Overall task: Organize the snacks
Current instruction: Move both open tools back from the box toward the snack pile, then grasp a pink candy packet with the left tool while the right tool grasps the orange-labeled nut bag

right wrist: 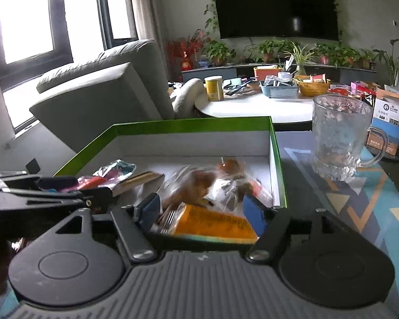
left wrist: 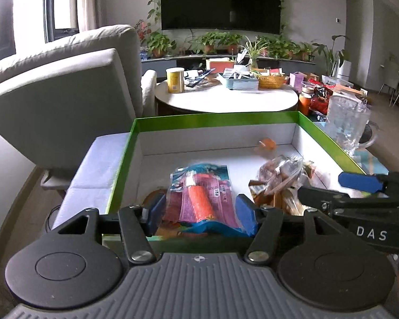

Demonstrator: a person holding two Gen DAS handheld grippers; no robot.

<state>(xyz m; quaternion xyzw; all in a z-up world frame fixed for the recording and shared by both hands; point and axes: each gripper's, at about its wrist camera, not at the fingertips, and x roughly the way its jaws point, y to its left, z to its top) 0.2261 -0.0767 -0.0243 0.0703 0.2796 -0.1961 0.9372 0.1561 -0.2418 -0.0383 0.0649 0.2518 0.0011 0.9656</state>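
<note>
Pink snack pouch (left wrist: 199, 199) lies between my left tongs (left wrist: 200, 210), jaws apart, pads not pressing. Pouch light, soft, slippery film; I would pinch flat sealed edge. My right tongs (right wrist: 203, 212) wide open over orange packet (right wrist: 215, 224). All inside green box (left wrist: 215, 118). Fragile glass mug (right wrist: 340, 138) just right of box, on patterned mat (right wrist: 359, 199).

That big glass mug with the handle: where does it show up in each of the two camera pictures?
Left wrist view: the glass mug stands at the right edge, just outside the green box's right wall.
Right wrist view: the glass mug stands right of centre, on the patterned mat beside the box.
Shared landmark: the green box; the mug is off its far right corner.
</note>
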